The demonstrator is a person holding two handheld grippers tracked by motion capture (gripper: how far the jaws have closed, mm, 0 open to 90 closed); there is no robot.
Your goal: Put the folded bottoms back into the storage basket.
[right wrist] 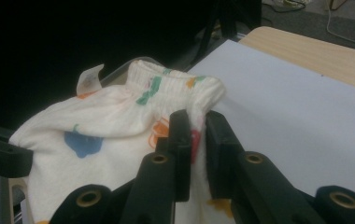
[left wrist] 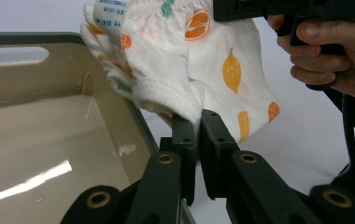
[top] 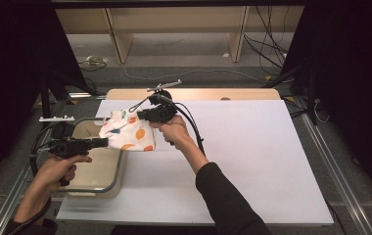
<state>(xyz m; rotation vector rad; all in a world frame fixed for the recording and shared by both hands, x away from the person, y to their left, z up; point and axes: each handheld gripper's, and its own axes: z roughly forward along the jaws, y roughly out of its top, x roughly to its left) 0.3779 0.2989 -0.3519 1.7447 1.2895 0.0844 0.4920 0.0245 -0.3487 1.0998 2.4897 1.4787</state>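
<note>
White table (top: 252, 161): both claws grip fruit-print cloth (top: 127, 131) over tub (top: 106, 185).

The tub (top: 106, 182) sits at the left edge of the counter (top: 252, 161). The little cloth (top: 127, 131) hangs over the tub's right rim (partly above the counter), between the left tool (top: 104, 142) and the right tool (top: 140, 114), each pinching one side.

Right gripper (right wrist: 196, 135) (clamped) on garment (right wrist: 115, 140)

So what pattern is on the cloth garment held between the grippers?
White garment printed with orange and yellow fruit; clearest in the left gripper view.
</note>
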